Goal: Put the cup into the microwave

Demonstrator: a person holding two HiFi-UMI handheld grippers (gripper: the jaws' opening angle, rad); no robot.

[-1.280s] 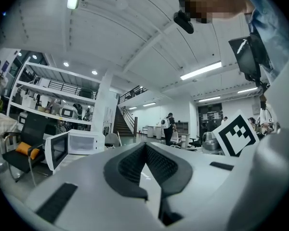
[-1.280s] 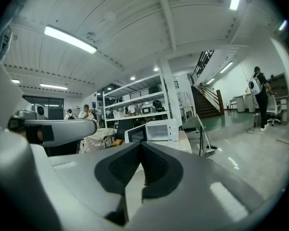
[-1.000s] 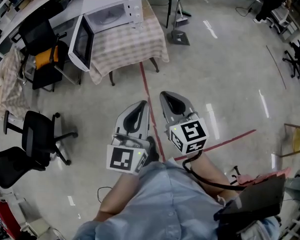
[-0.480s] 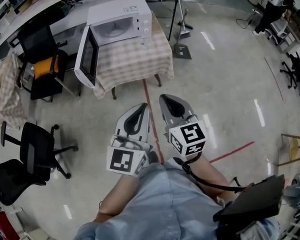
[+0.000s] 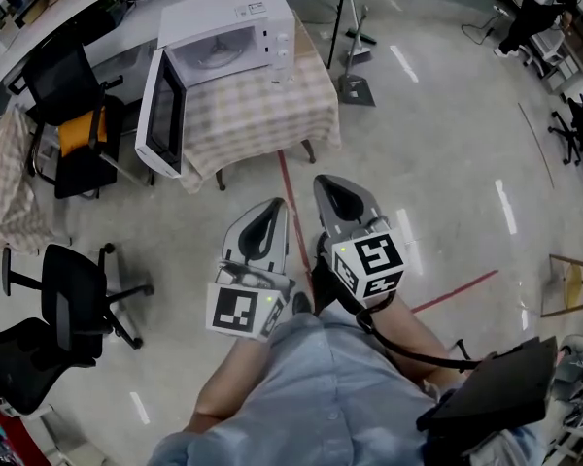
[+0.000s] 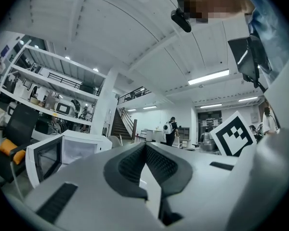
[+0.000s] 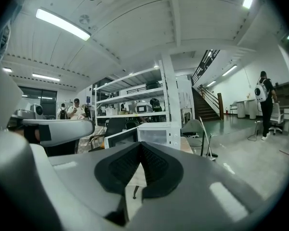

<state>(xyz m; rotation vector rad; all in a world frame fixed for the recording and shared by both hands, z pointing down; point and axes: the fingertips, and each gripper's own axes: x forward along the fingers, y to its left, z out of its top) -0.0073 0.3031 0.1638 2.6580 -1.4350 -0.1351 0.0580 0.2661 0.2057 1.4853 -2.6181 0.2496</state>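
Moved: white boxy microwave [image 5: 235, 29], door open, closer now, 11 o'clock.
Grippers: left gripper [image 5: 271, 207], right gripper [image 5: 332, 185] pinched together, empty, probably just walking.

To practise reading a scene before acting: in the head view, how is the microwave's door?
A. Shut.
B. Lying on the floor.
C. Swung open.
C: the door stands swung out at the left side of the microwave, clear of its front.
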